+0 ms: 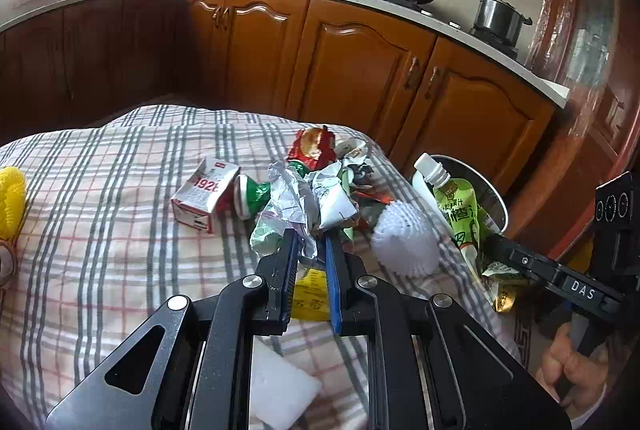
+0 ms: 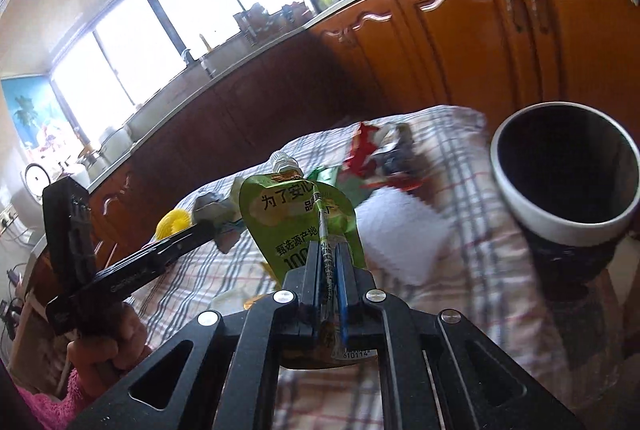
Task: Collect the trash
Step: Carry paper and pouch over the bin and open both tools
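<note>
Your right fingers (image 2: pixel 330 262) are nipped nearly shut on the lower seam of the green drink pouch (image 2: pixel 298 218), which stands up from them with its white spout uppermost. Judged from its slack, creased look, that pouch is light, floppy and a little slick; the flat sealed edge you have is the sensible hold, since the belly would fold and slide. The bin (image 2: pixel 520 198), dark inside with a pale rim, sits just right of the pouch and beside the checked cloth (image 2: pixel 460 270).

Your left fingers (image 1: pixel 312 246) are also closed to a narrow gap, pinching a wad of crumpled white and pale-green paper (image 1: pixel 288 206). Paper like this weighs next to nothing and crushes freely, so a firm pinch through the thick of the wad should hold; loose flaps may tear or shed.

Left of the bin, more trash lies on the cloth: a red wrapper (image 1: pixel 312 146) at the far side, a small red-and-white carton (image 1: pixel 206 194) further left, and a white ribbed piece (image 1: pixel 406 242) close to the bin. A yellow thing (image 1: pixel 11 198) sits well apart from it.
</note>
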A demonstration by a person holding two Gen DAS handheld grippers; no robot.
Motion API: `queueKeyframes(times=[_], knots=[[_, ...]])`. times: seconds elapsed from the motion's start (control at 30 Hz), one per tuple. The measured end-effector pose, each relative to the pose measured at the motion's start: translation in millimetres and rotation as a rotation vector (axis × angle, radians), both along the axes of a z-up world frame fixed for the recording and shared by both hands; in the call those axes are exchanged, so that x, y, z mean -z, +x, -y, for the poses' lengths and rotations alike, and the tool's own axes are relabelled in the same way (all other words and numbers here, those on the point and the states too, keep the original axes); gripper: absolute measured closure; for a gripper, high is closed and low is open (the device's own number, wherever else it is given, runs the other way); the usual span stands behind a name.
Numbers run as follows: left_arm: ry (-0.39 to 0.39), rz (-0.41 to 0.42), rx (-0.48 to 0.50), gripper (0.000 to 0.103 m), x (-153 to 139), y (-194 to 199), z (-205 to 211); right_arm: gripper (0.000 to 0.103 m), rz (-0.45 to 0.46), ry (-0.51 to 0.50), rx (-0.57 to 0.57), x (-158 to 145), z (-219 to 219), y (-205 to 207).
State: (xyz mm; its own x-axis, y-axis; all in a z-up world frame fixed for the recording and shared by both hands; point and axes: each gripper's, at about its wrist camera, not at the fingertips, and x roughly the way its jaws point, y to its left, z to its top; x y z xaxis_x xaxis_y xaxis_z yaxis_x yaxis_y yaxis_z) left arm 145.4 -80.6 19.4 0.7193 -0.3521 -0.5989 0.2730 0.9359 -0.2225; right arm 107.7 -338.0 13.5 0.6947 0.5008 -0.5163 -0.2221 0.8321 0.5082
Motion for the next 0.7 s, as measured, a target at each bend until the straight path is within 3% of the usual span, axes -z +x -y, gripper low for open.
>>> queueKeyframes(times=[0.7], knots=[[0.024, -0.032, 0.240, 0.091, -2.1, 31.5, 143.4, 0.097, -0.051, -0.053, 0.268, 16.5, 131.1, 5.5]])
